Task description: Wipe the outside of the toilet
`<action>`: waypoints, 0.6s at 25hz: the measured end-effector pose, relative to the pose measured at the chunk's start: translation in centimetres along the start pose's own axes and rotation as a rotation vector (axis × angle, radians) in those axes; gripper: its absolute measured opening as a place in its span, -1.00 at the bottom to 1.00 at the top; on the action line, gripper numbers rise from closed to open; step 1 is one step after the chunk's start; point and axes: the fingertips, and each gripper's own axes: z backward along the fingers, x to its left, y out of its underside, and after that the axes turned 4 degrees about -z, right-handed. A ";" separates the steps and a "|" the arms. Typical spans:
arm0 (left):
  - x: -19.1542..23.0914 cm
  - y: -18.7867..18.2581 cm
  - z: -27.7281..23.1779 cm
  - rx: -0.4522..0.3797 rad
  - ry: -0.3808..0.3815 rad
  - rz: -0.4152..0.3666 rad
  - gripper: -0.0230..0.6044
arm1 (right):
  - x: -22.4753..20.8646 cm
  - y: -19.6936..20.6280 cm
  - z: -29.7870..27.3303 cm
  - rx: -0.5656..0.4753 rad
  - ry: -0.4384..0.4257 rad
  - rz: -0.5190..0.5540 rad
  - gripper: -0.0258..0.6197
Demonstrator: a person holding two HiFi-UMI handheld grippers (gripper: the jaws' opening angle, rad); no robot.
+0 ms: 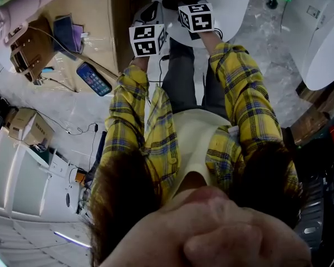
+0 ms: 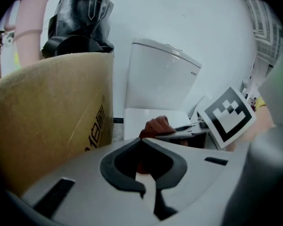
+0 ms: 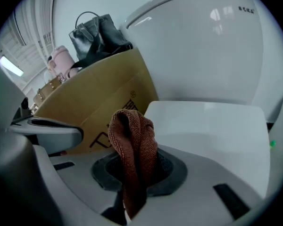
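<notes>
1. Our right tool point(image 3: 136, 175) has its jaws clamped on a brown cloth point(image 3: 132, 138). The cloth rises out of the jaws in a folded hump.
2. The toilet point(image 3: 203, 51) lies dead ahead of that tool. Its closed flat lid point(image 3: 212, 126) is just beyond the cloth and a little to the tool's right, and the tank rises behind the lid.
3. We can't tell whether the cloth is touching the lid yet. It looks close, but no view shows contact.
4. Our left tool point(image 2: 146, 166) has its jaws drawn together with only a thin slit between them. Nothing is between them, so it's empty.
5. From the left tool, the right tool's marker cube point(image 2: 228, 117) sits ahead and to the right. That puts the right tool nearer the toilet, and it's the one carrying the cloth.
6. A cardboard box point(image 3: 96, 102) stands close on the left of both tools, with a black bag point(image 3: 96, 36) on top of it. That side looks tight to us.
7. Our read: the wipe goes forward from the right tool. The lid's long axis runs away from us towards the tank, so strokes along it look easiest.
8. The outer flank on the box side looks harder to reach, and the cloth could snag on the cardboard there.
</notes>
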 end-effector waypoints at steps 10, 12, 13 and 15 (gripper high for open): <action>-2.0 0.8 -0.9 0.026 0.036 -0.022 -0.90 | -5.1 1.5 1.8 0.048 0.130 0.046 -0.66; -2.4 0.9 -1.1 0.032 0.042 -0.026 -0.90 | -5.9 1.8 2.4 0.048 0.140 0.047 -0.66; -2.7 1.0 -1.2 0.035 0.044 -0.028 -0.90 | -6.3 1.9 2.7 0.049 0.145 0.048 -0.66; -3.3 1.0 -1.4 0.041 0.051 -0.036 -0.90 | -7.1 2.1 3.4 0.048 0.156 0.043 -0.66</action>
